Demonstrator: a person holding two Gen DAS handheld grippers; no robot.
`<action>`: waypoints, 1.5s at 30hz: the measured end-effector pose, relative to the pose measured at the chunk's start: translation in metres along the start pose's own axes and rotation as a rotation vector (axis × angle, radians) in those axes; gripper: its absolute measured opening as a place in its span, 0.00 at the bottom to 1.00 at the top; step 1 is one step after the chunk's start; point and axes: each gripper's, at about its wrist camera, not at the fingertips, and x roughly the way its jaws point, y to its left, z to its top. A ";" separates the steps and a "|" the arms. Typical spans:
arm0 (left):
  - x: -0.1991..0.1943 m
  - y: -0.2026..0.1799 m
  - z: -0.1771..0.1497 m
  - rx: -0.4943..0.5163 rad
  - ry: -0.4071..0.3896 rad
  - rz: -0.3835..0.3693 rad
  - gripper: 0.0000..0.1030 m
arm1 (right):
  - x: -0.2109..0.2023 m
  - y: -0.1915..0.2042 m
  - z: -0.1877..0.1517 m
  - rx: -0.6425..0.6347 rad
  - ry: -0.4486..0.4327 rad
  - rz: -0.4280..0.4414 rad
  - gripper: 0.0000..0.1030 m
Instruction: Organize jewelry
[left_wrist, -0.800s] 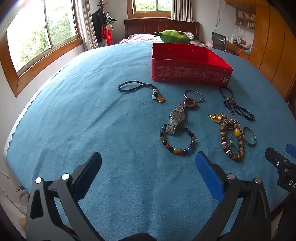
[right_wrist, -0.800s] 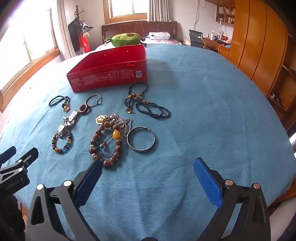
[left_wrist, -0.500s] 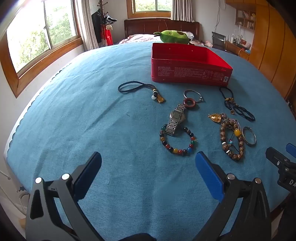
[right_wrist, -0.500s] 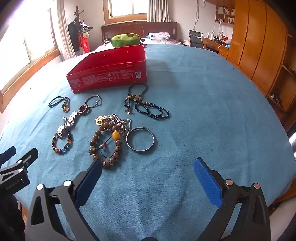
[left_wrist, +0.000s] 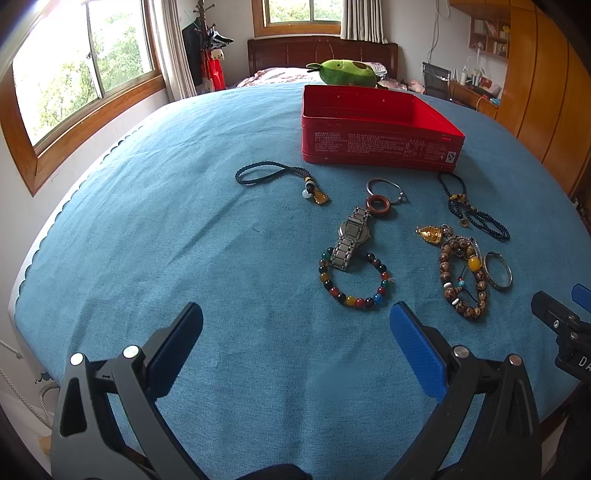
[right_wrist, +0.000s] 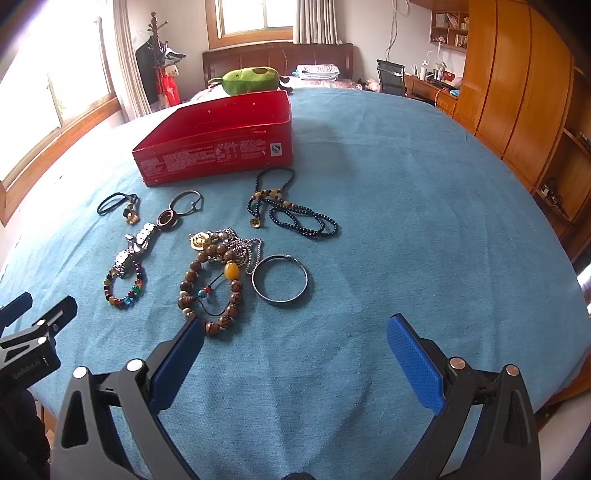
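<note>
Left wrist view first: the left gripper (left_wrist: 295, 325) hangs over bare blue cloth (left_wrist: 147, 240) with its jaws spread wide and nothing between them; the jewelry lies ahead, short of the open red tin (left_wrist: 380, 147); a multicolored bead bracelet (left_wrist: 354, 280) sits nearest, with a metal watch (left_wrist: 351, 238) lying across its far edge; the beads look smooth and likely slippery, so pinching across the strand seems the surest hold; a braided cord charm (left_wrist: 277, 177) lies apart to the left, soft and light.

Right wrist view: the right gripper (right_wrist: 295, 336) is likewise wide open and empty; its left pad sits just beside a brown wooden bead bracelet (right_wrist: 214, 288) that overlaps a silver chain (right_wrist: 240, 245); lifting one may drag the other; a thin silver bangle (right_wrist: 280, 283) looks stiff, best taken across its rim; a dark bead necklace (right_wrist: 295, 214) lies limp near the tin.
</note>
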 end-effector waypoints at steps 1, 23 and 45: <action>0.000 0.000 0.000 0.001 0.000 0.000 0.97 | 0.002 0.000 0.000 0.000 0.000 0.000 0.96; 0.000 0.000 0.000 0.002 0.002 0.001 0.97 | 0.006 0.003 -0.001 0.002 0.002 0.004 0.96; 0.000 0.000 0.000 0.002 0.003 0.002 0.97 | 0.003 0.001 0.000 0.004 0.004 0.007 0.96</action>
